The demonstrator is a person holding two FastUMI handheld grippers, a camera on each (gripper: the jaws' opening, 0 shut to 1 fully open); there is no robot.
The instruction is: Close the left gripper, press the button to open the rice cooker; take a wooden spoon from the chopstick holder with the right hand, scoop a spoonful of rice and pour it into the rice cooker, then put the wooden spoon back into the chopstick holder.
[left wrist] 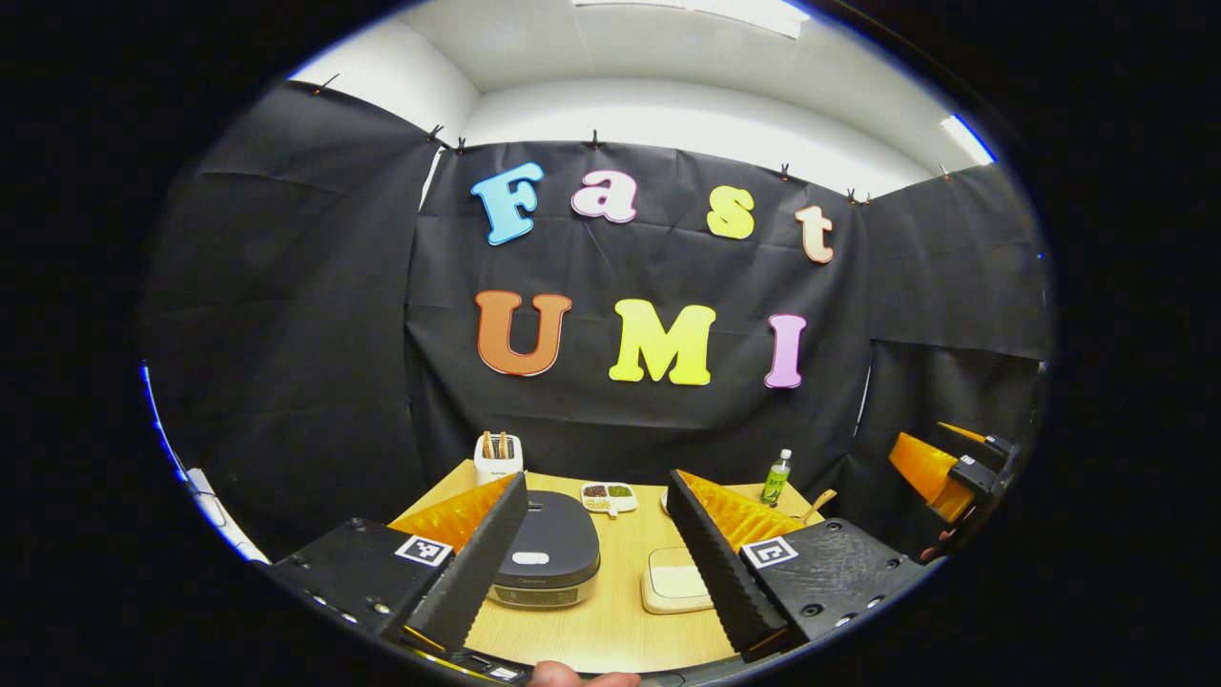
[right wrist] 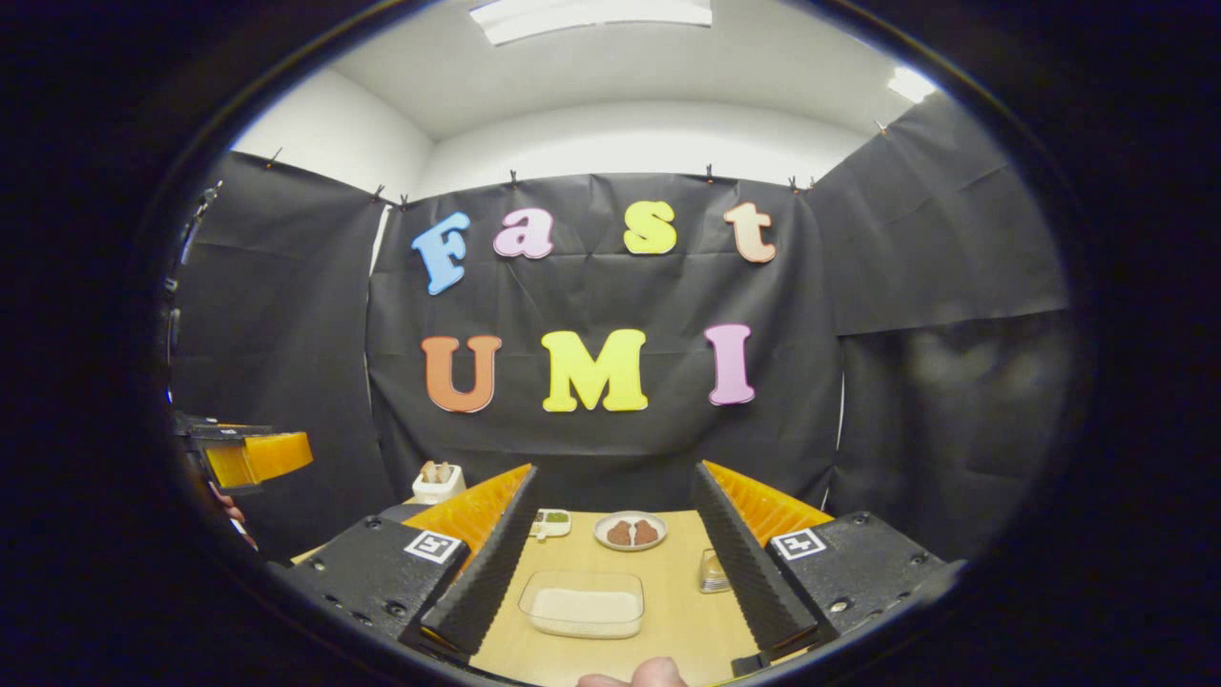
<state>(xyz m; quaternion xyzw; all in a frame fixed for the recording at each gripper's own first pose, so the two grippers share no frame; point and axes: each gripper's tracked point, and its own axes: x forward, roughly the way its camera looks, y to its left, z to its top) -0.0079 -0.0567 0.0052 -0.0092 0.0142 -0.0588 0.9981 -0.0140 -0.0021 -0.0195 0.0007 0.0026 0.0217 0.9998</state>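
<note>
The dark grey rice cooker point(left wrist: 550, 551) sits with its lid down on the wooden table point(left wrist: 610, 611), between the fingers of my open left gripper point(left wrist: 599, 496), which hovers above it. A white chopstick holder point(left wrist: 498, 455) with wooden handles stands at the table's far left corner, also seen as the chopstick holder point(right wrist: 438, 482) in the right gripper view. A clear container of rice point(right wrist: 583, 604) lies below my open right gripper point(right wrist: 615, 485), and the same rice container point(left wrist: 675, 581) lies right of the cooker. The right gripper point(left wrist: 954, 468) hangs at the far right, fingers empty.
A small divided dish point(left wrist: 609, 495) and a green bottle point(left wrist: 776, 476) stand at the table's back. A plate with brown pieces point(right wrist: 630, 530) and a small clear cup point(right wrist: 713, 571) lie beyond the rice. The other gripper point(right wrist: 250, 456) shows at the left edge.
</note>
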